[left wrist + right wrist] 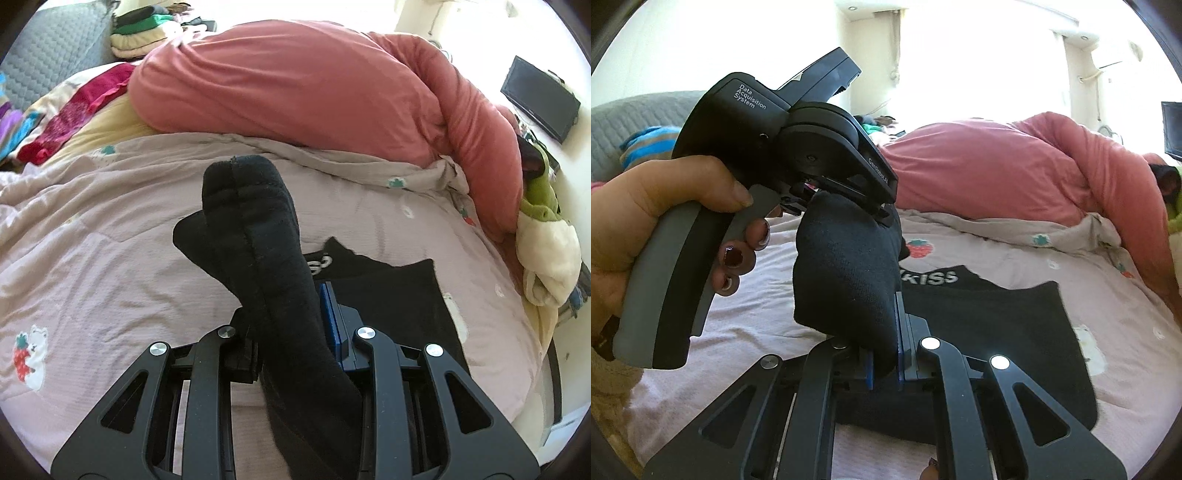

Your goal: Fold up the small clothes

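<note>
A black sock (258, 236) is held in the air above the bed between both grippers. My left gripper (291, 332) is shut on one end of it; the toe end sticks up ahead of the fingers. In the right wrist view my right gripper (884, 354) is shut on the other end of the same sock (846, 266), and the left gripper's body (798, 147), held by a hand, grips it from above. A black folded garment (997, 325) with white lettering lies flat on the bed just beyond; it also shows in the left wrist view (395, 291).
The bed has a pale pink printed quilt (110, 258). A bulky salmon duvet (314, 85) is heaped at the far side. Folded clothes (147, 33) are stacked at the back left, red cloth (74, 118) lies left, a green plush toy (546, 236) right.
</note>
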